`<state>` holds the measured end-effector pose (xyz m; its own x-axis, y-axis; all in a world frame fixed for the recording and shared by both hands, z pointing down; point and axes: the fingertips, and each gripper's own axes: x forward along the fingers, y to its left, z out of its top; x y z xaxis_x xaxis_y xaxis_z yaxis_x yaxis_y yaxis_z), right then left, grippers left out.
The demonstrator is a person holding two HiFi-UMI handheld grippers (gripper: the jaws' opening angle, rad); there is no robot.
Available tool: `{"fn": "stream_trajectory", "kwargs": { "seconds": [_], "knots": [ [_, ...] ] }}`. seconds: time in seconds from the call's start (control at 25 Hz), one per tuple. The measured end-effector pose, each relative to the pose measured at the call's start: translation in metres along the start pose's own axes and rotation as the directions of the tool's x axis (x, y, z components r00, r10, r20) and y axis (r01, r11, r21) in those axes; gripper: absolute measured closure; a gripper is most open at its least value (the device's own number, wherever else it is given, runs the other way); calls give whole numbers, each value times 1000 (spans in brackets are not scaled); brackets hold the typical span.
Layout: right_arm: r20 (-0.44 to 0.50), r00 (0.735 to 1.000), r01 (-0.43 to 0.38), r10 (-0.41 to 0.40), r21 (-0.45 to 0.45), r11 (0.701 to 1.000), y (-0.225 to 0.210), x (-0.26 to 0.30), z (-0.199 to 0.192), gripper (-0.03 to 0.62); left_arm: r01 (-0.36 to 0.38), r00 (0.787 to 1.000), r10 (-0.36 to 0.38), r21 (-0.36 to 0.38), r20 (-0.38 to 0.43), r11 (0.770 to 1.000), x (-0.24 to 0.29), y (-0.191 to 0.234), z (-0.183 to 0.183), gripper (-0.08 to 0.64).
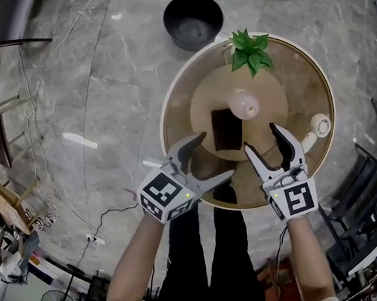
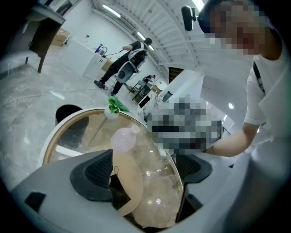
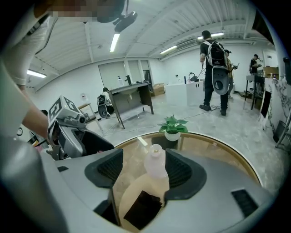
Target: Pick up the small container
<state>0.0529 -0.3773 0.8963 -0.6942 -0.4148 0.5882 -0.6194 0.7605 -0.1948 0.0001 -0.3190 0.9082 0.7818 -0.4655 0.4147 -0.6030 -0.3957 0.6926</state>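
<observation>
Beyond the left gripper (image 1: 216, 155) and right gripper (image 1: 261, 138), fingers apart, the small container (image 1: 245, 103) stands upright, neck up.

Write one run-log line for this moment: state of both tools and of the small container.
phase: pre-grasp | left tool: open, empty | right tool: open, empty | small container: upright on table, untouched
</observation>
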Motion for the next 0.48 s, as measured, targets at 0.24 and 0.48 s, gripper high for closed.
{"fn": "stream_trajectory", "kwargs": {
  "seconds": [0.24,0.48],
  "knots": [
    [-20,1000,-21,20,-54,998,-12,32,-18,295,68,997,-60,-174,48,982,17,11,-9,129],
    [36,999,-21,24,-81,997,-21,59,-10,305,107,991,-77,-301,107,948,33,24,-11,117]
  ]
}}
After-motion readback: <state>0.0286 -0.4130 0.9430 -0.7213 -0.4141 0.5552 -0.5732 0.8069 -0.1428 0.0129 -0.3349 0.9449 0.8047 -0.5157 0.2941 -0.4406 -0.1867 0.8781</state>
